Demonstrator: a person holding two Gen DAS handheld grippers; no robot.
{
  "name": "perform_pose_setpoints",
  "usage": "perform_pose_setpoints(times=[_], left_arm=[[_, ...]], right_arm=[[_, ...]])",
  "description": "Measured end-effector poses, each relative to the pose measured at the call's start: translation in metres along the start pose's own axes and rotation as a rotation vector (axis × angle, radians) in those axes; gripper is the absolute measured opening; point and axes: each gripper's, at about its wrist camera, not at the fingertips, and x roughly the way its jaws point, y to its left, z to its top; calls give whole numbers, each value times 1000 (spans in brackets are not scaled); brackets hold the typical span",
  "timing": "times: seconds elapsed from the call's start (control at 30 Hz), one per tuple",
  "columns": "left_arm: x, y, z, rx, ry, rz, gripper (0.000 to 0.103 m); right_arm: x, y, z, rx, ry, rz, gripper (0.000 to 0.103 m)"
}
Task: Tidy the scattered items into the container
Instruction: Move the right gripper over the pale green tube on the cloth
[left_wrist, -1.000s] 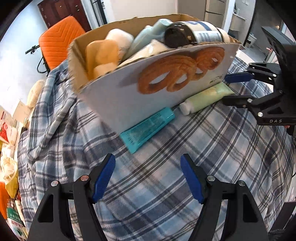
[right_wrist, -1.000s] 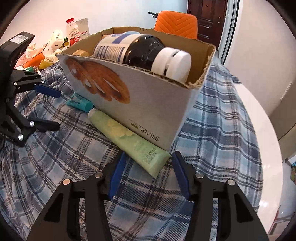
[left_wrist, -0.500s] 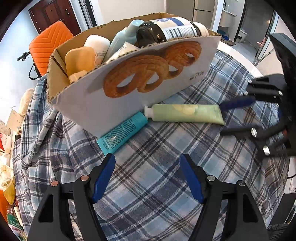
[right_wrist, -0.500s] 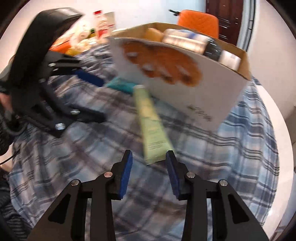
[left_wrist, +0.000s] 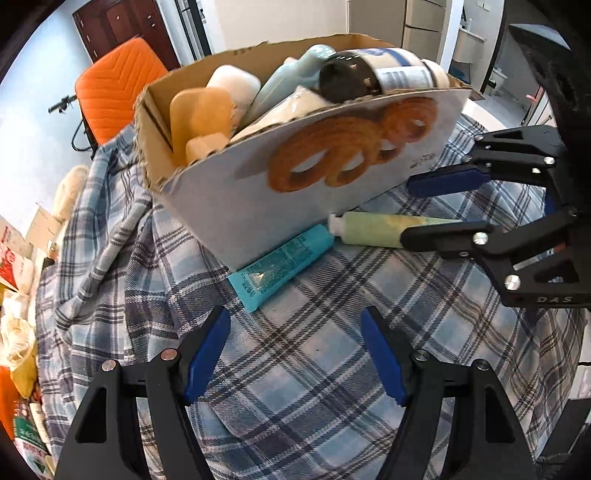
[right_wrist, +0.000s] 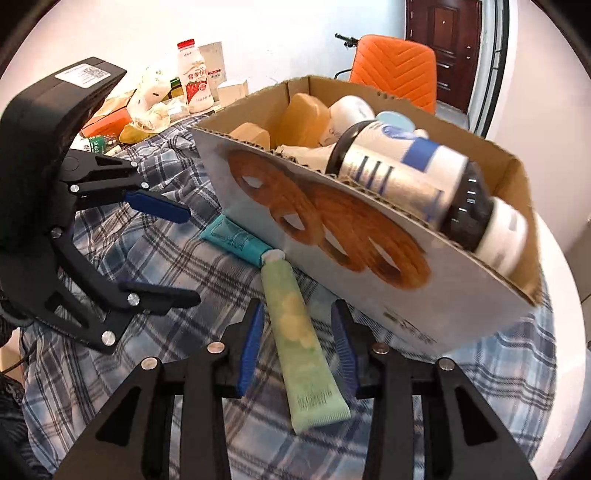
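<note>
Right gripper, jaws parted, is straddling the pale green plastic tube lying beside the printed cardboard box; left gripper, jaws wide, is hovering near the teal tube.

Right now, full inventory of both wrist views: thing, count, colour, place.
cardboard box: 1, brown with white printed front, on the cloth, nearly full
dark jar: 1, white and blue label, lying on top in the box
amber bottles: 2, in the box's far end
pale bottles and tubes: several, count unclear, in the box
green tube: 1, on the cloth beside the box front, lying between the right gripper's fingers
teal tube: 1, on the cloth against the box front
plaid cloth: 1, blue and white, covers the table
orange chair: 1, behind the box
milk bottle: 1, white with red cap, in background clutter
left gripper: open, holds nothing
right gripper: open, straddling the green tube
</note>
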Motion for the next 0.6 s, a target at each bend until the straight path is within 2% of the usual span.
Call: perform_pose_setpoints(times=[0.23, 0.4, 0.6], left_arm=[[5, 6, 4, -5, 3, -30, 75], [18, 16, 9, 7, 26, -34, 75], [29, 27, 18, -16, 38, -79, 75]], right_arm=[[13, 8, 0, -44, 32, 12, 37], [16, 6, 1, -35, 34, 22, 37], [18, 8, 4, -29, 31, 58, 37]])
